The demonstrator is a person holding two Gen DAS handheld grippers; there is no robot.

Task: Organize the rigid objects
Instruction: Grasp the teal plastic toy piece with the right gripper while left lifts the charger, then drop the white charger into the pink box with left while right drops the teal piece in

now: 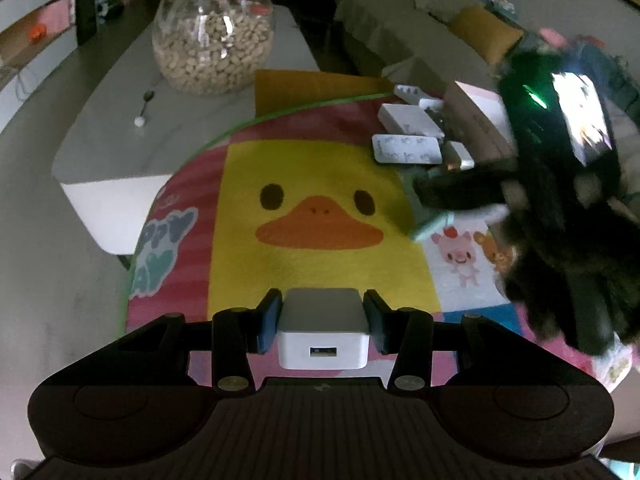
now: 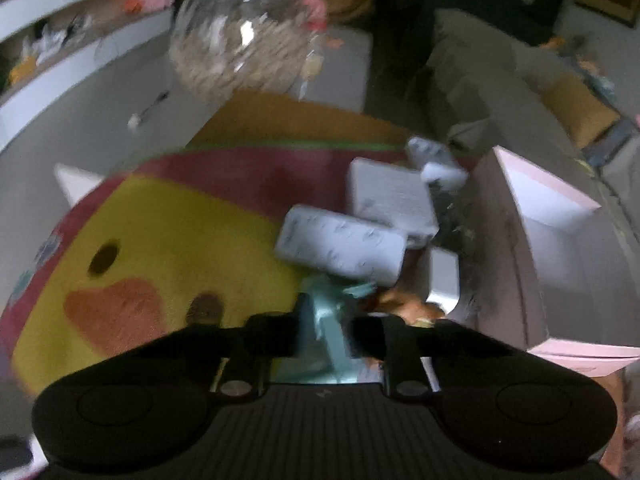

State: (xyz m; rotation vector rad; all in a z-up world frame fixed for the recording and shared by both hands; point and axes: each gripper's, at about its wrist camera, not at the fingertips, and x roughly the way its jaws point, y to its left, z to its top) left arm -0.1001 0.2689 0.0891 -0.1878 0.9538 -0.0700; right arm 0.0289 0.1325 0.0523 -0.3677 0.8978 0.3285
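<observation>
**— How far along are you?**

While both hands are loaded, I'd call it midway at best. My left gripper has its fingers clamped on a white USB charger block, one pad on each flat side, held over the duck-face mat. My right gripper has its fingers drawn together on a thin mint-green piece. That view is blurred, so I can't name it more closely.

**— What's left?**

By my reading, most of it. A cluster of white adapters and boxes lies loose on the mat just beside the pink-edged open box. That box looks empty as far as I can see into it, and I judge it to be the destination, though nothing proves that. Neither held item is anywhere final yet.

**— How does the charger look?**

Compact, smooth and rounded at the corners, with its USB port facing my camera. It sits square between the pads, not tilted. The shell looks hard and slick, so I'd guess it could slip if the grip eased. Behind the mat, on the tabletop, stands a glass jar of nuts.
</observation>
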